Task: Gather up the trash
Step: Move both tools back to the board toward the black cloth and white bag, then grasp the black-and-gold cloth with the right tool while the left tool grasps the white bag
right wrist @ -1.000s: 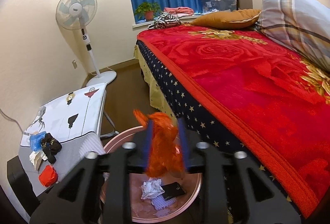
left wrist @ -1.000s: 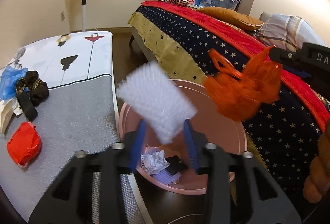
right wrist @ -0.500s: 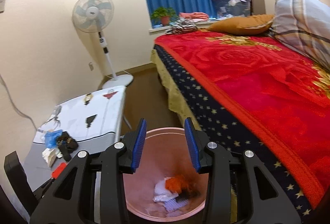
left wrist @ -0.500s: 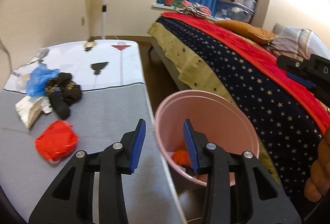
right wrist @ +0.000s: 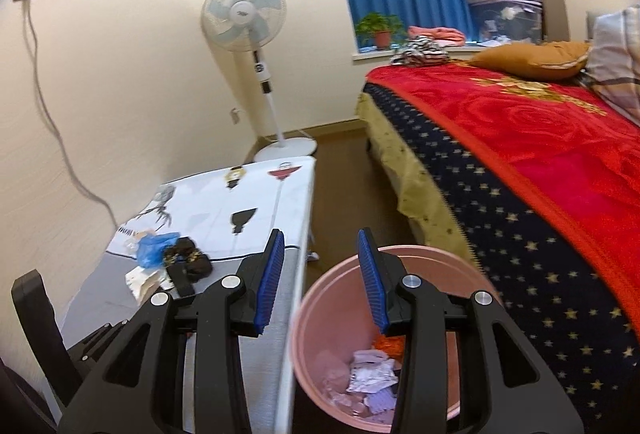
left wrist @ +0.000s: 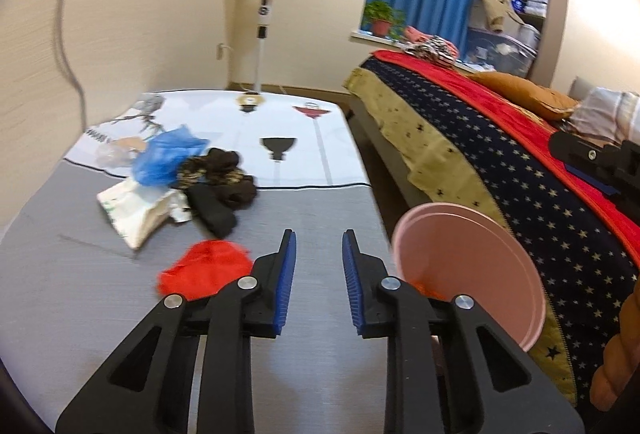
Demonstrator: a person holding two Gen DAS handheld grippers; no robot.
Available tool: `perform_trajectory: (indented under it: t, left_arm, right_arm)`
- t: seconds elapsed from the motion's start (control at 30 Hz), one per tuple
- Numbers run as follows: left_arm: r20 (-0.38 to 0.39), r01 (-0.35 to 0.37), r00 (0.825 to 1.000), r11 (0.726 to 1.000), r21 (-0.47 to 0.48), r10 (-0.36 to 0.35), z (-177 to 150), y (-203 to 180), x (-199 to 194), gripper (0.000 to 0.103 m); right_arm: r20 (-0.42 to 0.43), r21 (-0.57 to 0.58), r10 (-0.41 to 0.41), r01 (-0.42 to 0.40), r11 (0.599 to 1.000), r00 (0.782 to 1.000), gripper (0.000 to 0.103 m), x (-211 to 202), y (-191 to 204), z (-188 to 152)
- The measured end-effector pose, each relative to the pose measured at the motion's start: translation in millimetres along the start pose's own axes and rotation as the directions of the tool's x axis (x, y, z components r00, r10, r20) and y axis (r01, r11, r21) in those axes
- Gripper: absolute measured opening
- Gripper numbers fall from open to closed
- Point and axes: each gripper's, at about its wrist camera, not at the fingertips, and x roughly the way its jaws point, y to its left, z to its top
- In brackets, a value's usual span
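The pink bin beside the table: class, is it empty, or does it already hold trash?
It holds trash. In the right wrist view, crumpled white paper and an orange scrap lie at the bottom of the pink bin.

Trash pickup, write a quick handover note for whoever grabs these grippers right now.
Left gripper: empty, jaws apart though just closing, over the table near the red wad.
Right gripper: open, empty, above the pink bin.
Done: orange bag and white paper scraps are in the bin, which stands between table and bed.
Left: red wad, white wrapper, blue bag and a dark bundle on the table.
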Motion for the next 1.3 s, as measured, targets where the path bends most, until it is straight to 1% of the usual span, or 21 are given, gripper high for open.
perform_trajectory:
  t: [0.23, 0.33, 0.47, 0.67, 0.87, 0.97, 1.03, 1.07, 1.2, 1.3]
  left_arm:
    - [0.018, -0.076, 0.997, 0.996, -0.048, 0.077, 1.6, 32.1, -1.9, 0.021]
    - [0.021, -0.103, 0.994, 0.992, -0.067, 0.105, 0.6, 43.5, -2.2, 0.021]
    - [0.026, -0.140, 0.989, 0.986, -0.088, 0.143, 1.0, 57.4, -2.1, 0.021]
    - [0.004, -0.203, 0.979, 0.972, -0.121, 0.205, -0.5, 77.7, 4.8, 0.021]
    - [-0.014, -0.250, 0.968, 0.955, -0.160, 0.251, -1.9, 95.1, 14.0, 0.021]
    - [-0.029, -0.263, 0.965, 0.949, -0.176, 0.262, -2.1, 101.7, 20.2, 0.024]
    - [-0.045, -0.270, 0.963, 0.944, -0.189, 0.266, -2.9, 107.2, 26.9, 0.035]
    - [-0.053, -0.271, 0.963, 0.943, -0.195, 0.266, -3.1, 110.0, 30.3, 0.036]
    - [-0.071, -0.274, 0.962, 0.937, -0.217, 0.265, -2.9, 119.7, 38.6, 0.037]
    - [-0.081, -0.271, 0.963, 0.935, -0.230, 0.259, -0.8, 124.4, 44.6, 0.037]
  right_arm:
    - [-0.026, 0.005, 0.086, -0.085, 0.996, 0.996, 0.036, 19.8, 20.0, -3.7]
    - [-0.035, -0.005, 0.125, -0.125, 0.992, 0.992, 0.032, 29.6, 31.8, -5.2]
    - [-0.052, -0.025, 0.165, -0.167, 0.986, 0.985, 0.031, 43.5, 47.6, -9.1]
    - [-0.081, -0.036, 0.216, -0.219, 0.975, 0.973, 0.030, 65.2, 68.9, -17.1]
    - [-0.116, -0.028, 0.260, -0.265, 0.964, 0.959, 0.030, 89.8, 83.5, -25.0]
    - [-0.129, -0.026, 0.277, -0.282, 0.959, 0.952, 0.030, 102.4, 90.5, -27.4]
    - [-0.143, -0.021, 0.294, -0.300, 0.954, 0.945, 0.031, 113.1, 95.1, -29.2]
    - [-0.152, -0.021, 0.298, -0.305, 0.952, 0.942, 0.031, 119.5, 98.1, -31.0]
    - [-0.188, -0.013, 0.307, -0.315, 0.949, 0.933, 0.031, 143.1, 105.0, -37.7]
    - [-0.225, 0.004, 0.320, -0.328, 0.945, 0.920, 0.036, 165.5, 110.8, -43.3]
